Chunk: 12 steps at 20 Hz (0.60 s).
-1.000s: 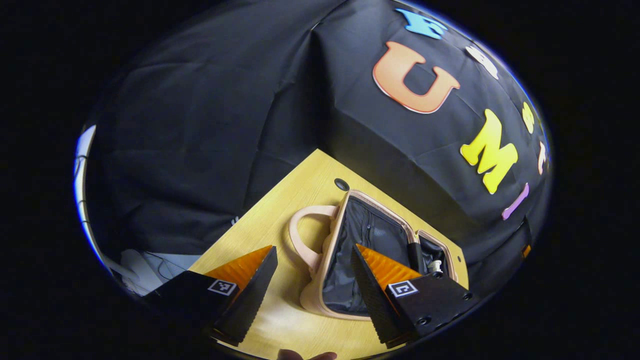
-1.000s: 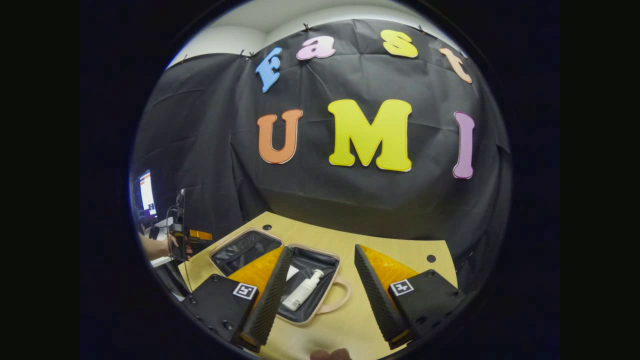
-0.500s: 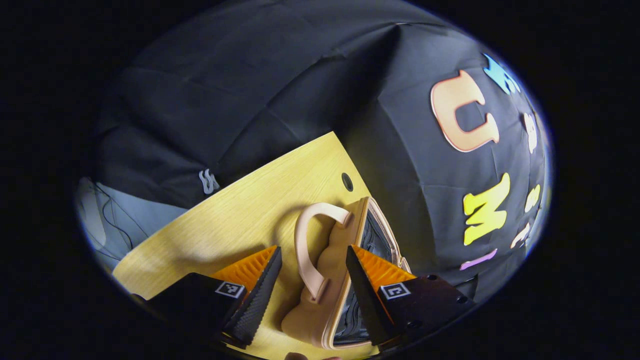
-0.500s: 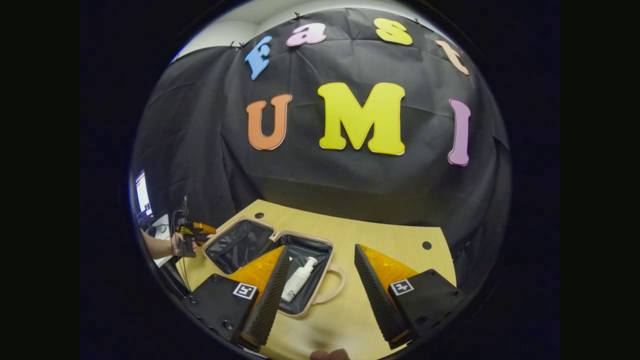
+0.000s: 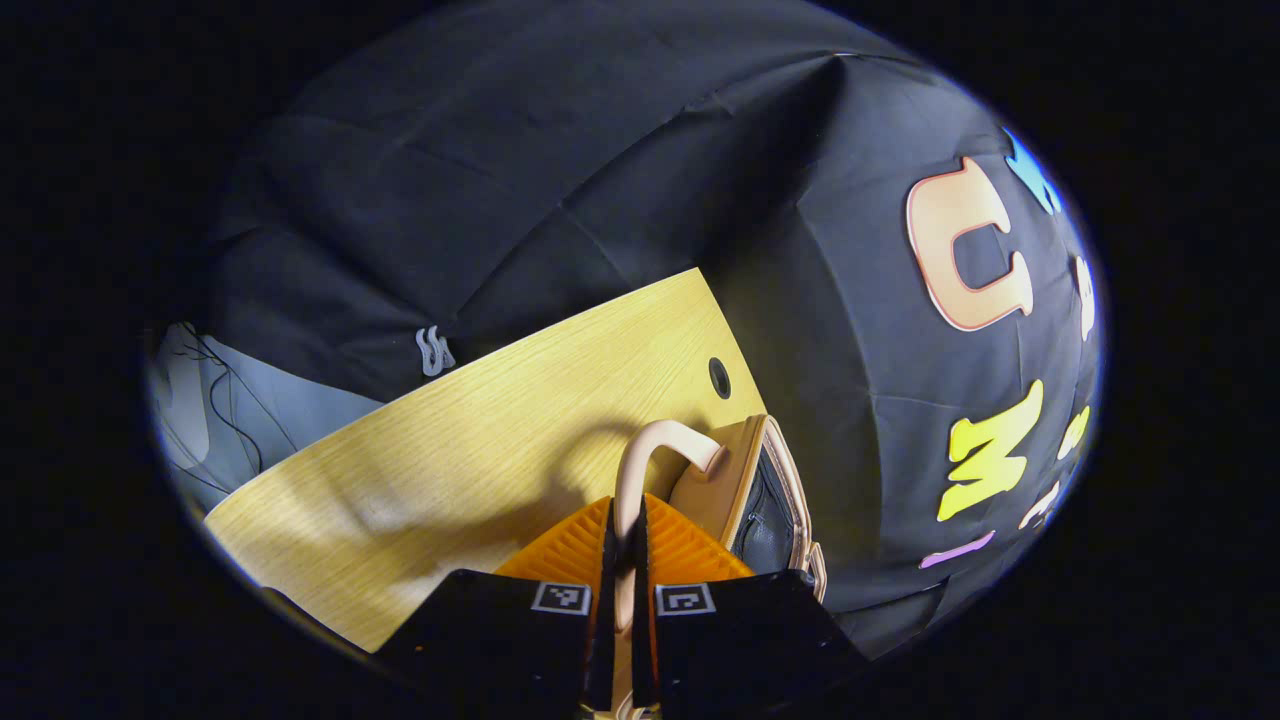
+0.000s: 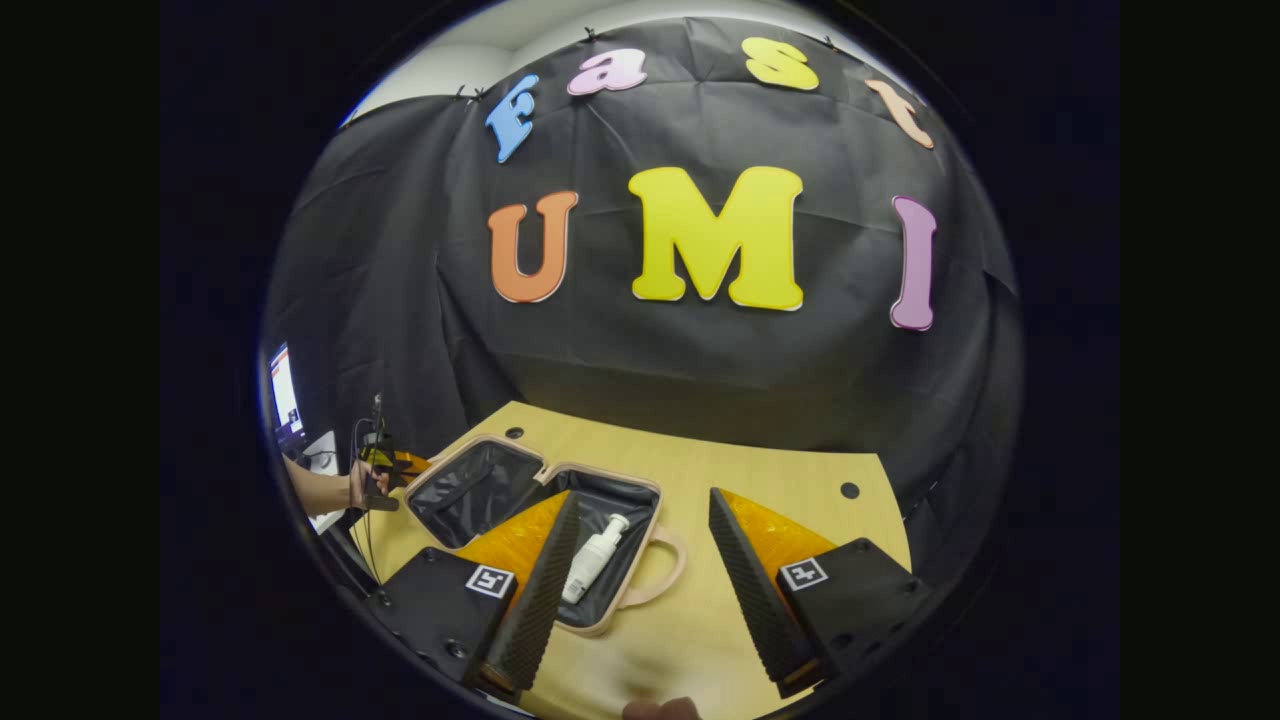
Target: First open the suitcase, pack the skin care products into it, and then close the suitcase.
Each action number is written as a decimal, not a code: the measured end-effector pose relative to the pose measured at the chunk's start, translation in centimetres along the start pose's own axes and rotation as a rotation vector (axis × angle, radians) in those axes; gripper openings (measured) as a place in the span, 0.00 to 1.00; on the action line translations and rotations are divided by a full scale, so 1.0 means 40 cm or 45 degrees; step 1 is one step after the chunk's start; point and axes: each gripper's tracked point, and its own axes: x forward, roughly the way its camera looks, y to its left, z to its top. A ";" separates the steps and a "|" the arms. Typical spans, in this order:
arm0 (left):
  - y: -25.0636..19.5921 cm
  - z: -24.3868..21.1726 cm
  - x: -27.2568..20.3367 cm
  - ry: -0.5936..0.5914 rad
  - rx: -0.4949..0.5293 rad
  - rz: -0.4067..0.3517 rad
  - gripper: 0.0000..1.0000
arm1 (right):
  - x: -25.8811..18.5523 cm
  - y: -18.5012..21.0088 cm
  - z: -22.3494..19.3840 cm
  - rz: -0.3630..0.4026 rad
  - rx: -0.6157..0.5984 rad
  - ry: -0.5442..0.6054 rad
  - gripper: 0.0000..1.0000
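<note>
Left gripper (image 5: 625,560) fingers clamp the suitcase handle (image 5: 640,470); right gripper (image 6: 640,590) fingers gape wide, white bottle (image 6: 592,556) inside the open suitcase (image 6: 600,625) at nine o'clock; wooden surface (image 6: 780,480), monitor (image 6: 283,390) beyond.

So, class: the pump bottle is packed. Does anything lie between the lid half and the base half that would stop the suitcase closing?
Nothing visible does. The pump bottle lies flat inside the base half, and the left gripper is shut on the lid half's handle.
</note>
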 end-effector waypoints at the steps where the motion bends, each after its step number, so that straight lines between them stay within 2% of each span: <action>1: -0.017 0.008 -0.014 -0.010 0.027 0.010 0.08 | -0.006 -0.008 0.007 -0.003 0.010 -0.016 0.78; 4: -0.138 0.054 -0.076 -0.076 0.104 -0.024 0.07 | -0.022 -0.030 0.010 -0.012 0.054 -0.057 0.78; 6: -0.240 0.065 -0.129 -0.126 0.203 -0.060 0.07 | -0.043 -0.047 0.017 -0.015 0.069 -0.084 0.78; 7: -0.298 0.064 -0.157 -0.154 0.260 -0.079 0.07 | -0.052 -0.055 0.023 -0.015 0.073 -0.106 0.73; 8: -0.360 0.061 -0.182 -0.184 0.315 -0.103 0.07 | -0.069 -0.066 0.025 -0.014 0.074 -0.129 0.78; 12: -0.592 -0.024 -0.244 -0.295 0.546 -0.156 0.07 | -0.144 -0.136 0.045 -0.048 0.041 -0.207 0.78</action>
